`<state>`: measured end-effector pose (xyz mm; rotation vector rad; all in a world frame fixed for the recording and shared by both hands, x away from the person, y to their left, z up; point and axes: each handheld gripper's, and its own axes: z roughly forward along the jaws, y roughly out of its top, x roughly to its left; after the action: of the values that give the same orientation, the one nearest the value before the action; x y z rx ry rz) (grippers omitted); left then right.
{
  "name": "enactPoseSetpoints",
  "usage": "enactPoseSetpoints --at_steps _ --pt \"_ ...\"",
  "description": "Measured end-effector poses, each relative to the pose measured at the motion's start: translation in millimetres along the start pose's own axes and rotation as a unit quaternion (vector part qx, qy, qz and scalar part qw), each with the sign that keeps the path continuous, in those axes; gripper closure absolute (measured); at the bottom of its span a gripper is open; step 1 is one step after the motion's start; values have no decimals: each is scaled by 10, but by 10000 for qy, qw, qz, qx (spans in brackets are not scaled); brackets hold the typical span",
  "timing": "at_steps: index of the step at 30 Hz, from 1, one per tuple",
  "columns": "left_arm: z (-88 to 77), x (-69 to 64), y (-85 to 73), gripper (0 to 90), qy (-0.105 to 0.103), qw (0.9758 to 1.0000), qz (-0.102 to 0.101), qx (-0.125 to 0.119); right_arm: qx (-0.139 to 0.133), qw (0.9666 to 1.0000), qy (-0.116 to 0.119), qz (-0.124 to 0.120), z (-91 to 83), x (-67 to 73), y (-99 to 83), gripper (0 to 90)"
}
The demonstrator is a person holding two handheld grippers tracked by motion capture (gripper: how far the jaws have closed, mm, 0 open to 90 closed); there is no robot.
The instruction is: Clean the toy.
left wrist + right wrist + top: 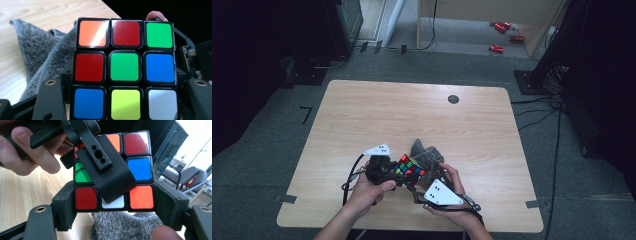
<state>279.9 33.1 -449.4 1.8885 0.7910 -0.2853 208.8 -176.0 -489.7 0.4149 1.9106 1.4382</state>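
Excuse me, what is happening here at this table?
A person holds a scrambled puzzle cube above the wooden table with two handheld grippers. The left gripper is clamped on the cube, and the right gripper has its jaws on the cube's bottom layer, one at each side. A grey cloth lies on the table just behind.

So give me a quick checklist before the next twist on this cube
1. Left gripper clamped on the cube: ok, fingers lie across its face.
2. Right gripper gripping the bottom layer: ok, pads flank both sides of that layer.
3. Cube lifted off the table: ok.
4. Grey cloth away from the fingers: ok, it lies under and behind the cube.
5. Layers lined up squarely: ok, rows look even in the left gripper view.
6. Cables free of the cube: cannot tell.
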Motion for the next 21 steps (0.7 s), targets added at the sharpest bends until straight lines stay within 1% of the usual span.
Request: enactPoseSetpoints --at_steps 1,4,5,8,11,14,17,18,21 --pt "2 11 0 346 -45 10000 -77 8 -16 10000 -9 -57 0 13 -2 321" --pt "13 40 -5 346 -201 9995 -232 40 -35 10000 -38 -77 2 18 2 315" --pt "19 44 -7 345 -234 9994 -264 44 -52 9999 -50 -122 3 25 4 321" --pt "30 51 -12 345 -290 9990 -346 52 -60 9999 -65 -143 3 32 3 334" --pt "28 61 -12 344 -323 9988 -354 61 -55 9998 -57 -203 -1 29 7 339" --pt "33 71 -14 341 -344 9989 -311 91 -21 9998 -18 -176 -4 21 7 341" --pt "28 54 -10 322 -330 9993 -156 97 -7 9998 50 -175 -23 -5 12 344" --pt "20 52 -6 322 -339 9993 -88 87 -7 9998 50 -175 -23 -5 12 344" --pt "-4 43 2 302 -383 9993 23 -23 -30 9999 76 -99 -44 -41 22 345"
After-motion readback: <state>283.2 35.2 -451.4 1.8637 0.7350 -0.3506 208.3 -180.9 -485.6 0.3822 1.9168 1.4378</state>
